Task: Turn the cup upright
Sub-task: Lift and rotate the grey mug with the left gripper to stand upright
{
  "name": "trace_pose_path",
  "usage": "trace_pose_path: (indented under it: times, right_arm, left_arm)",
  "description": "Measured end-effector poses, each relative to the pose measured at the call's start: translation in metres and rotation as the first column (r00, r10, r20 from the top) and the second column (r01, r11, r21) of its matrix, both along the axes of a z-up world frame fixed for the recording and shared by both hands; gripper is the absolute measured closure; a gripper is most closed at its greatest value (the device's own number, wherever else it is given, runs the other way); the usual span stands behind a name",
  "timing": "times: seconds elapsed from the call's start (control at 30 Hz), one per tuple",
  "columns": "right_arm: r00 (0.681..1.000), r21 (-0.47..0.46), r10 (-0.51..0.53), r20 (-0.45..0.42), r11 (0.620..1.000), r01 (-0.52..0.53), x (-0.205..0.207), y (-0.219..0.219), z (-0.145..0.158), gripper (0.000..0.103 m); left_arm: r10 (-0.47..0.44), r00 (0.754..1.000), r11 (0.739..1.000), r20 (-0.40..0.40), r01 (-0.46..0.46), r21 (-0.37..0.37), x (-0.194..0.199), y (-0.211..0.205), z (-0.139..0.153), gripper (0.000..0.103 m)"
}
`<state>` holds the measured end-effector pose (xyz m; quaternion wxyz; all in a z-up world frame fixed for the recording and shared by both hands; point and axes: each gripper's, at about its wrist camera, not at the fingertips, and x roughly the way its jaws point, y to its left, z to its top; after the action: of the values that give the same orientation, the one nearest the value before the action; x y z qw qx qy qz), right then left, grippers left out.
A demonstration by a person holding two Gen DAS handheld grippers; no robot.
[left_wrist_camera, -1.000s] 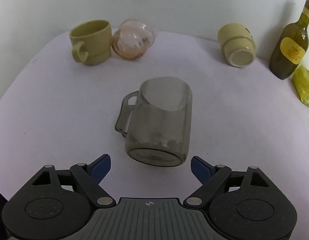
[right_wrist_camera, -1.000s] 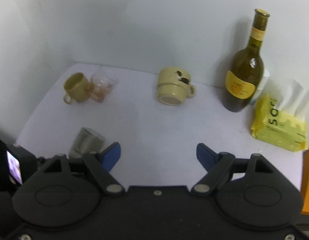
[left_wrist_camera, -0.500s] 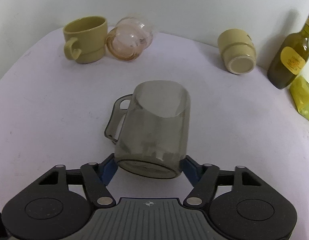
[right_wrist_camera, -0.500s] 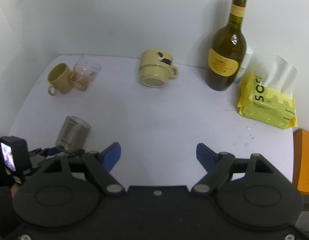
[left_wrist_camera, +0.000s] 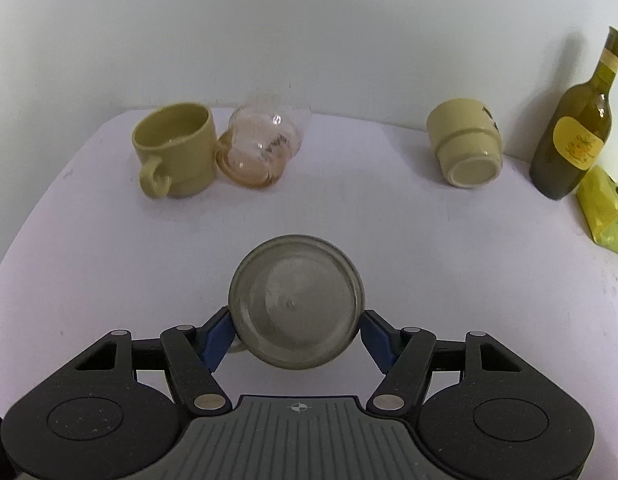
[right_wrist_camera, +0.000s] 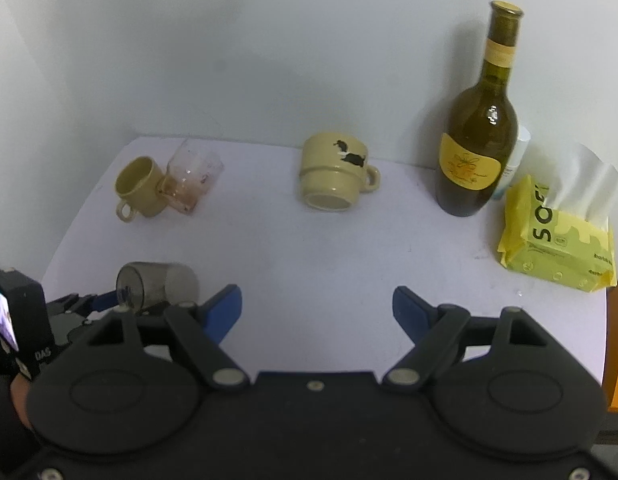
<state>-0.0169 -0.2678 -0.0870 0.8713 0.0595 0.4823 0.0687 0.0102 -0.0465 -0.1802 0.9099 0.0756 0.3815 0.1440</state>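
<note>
Grasp stage: left gripper fingers clamp the grey glass cup, base toward camera at lower centre; right gripper fingers spread, empty; next, likely rotate the cup mouth-up onto the tabletop.

Four cups – one bottle, one tissue pack

The light is soft and a bit dim, and it looks gray. The bottle throws a faint shadow on the wall to its left. A small bright spot shines on its glass. Both pictures bend at the edges, with dark corners. The tabletop looks pale purple.
</note>
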Motion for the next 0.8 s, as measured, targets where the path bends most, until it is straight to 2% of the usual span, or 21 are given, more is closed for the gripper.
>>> trace_pose_path:
  times: [0.23,0.33,0.43,0.6,0.67,0.8]
  right_arm:
    - [0.999,0.01,-0.041,0.009,0.999,0.041,-0.003,-0.012,0.002,0.022]
    - [0.999,0.016,-0.05,0.017,0.999,0.049,-0.003,-0.011,0.004,0.022]
    - [0.998,0.022,-0.054,0.026,0.998,0.053,-0.002,-0.009,0.006,0.022]
    - [0.998,0.028,-0.058,0.034,0.998,0.057,-0.006,-0.007,0.007,0.022]
    - [0.997,0.026,-0.065,0.033,0.998,0.064,-0.009,-0.008,0.007,0.022]
    - [0.995,0.023,-0.097,0.026,0.995,0.097,-0.018,-0.018,0.006,0.022]
  left_arm:
    - [-0.057,0.998,0.996,-0.029,0.059,0.062,0.01,-0.009,-0.004,0.041]
    - [-0.063,0.995,0.995,-0.073,0.068,0.073,0.013,-0.008,-0.009,0.033]
    - [-0.074,0.992,0.995,-0.102,0.081,0.066,0.01,-0.005,-0.015,0.033]
    - [-0.092,0.991,0.992,-0.101,0.1,0.078,0.011,-0.004,-0.016,0.035]
    - [-0.097,0.99,0.99,-0.1,0.106,0.088,0.014,-0.005,-0.016,0.039]
    - [-0.122,0.987,0.983,-0.102,0.135,0.127,0.029,-0.012,-0.019,0.039]
